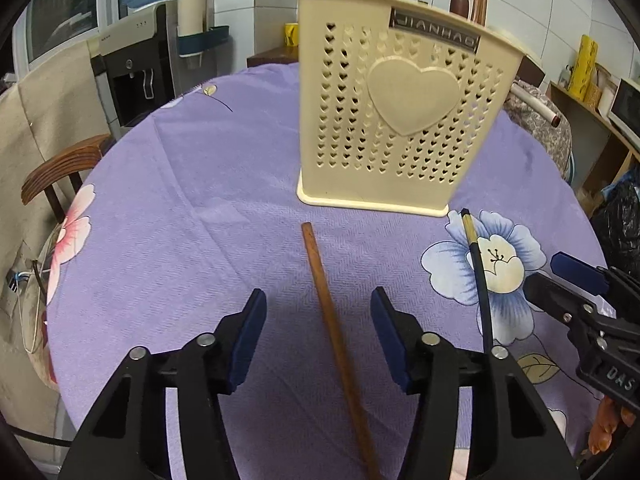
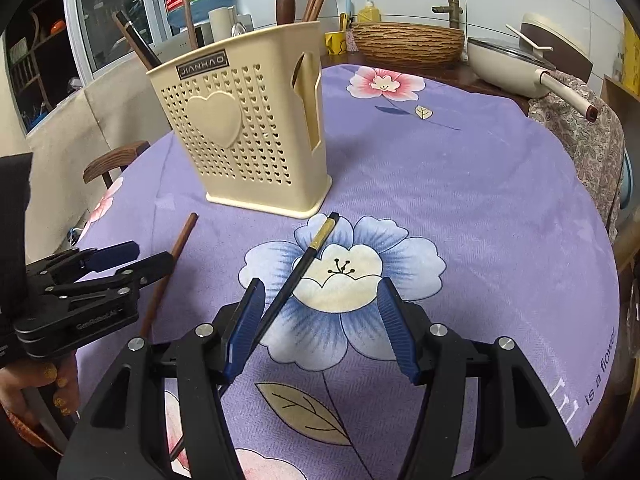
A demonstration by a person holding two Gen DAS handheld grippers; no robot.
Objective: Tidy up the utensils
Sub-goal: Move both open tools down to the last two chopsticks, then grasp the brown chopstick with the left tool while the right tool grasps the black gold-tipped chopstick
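A cream perforated utensil holder [image 1: 396, 120] with a heart on its front stands on the purple floral tablecloth [image 1: 192, 200]; it also shows in the right wrist view [image 2: 248, 136], with several utensils standing in it. A brown wooden chopstick [image 1: 336, 332] lies on the cloth between the open fingers of my left gripper [image 1: 318, 312]. A black chopstick with a gold band [image 2: 304, 260] lies over a blue flower, running past the left finger of my open right gripper [image 2: 320, 304]. In the left wrist view the black chopstick [image 1: 478, 268] lies to the right, beside the right gripper [image 1: 576, 276].
A wooden chair [image 1: 60, 172] stands at the table's left edge. A water dispenser [image 1: 136, 60] is behind it. A woven basket [image 2: 408, 42], a pan with a lid [image 2: 516, 60] and a patterned cloth [image 2: 580, 136] sit at the back right.
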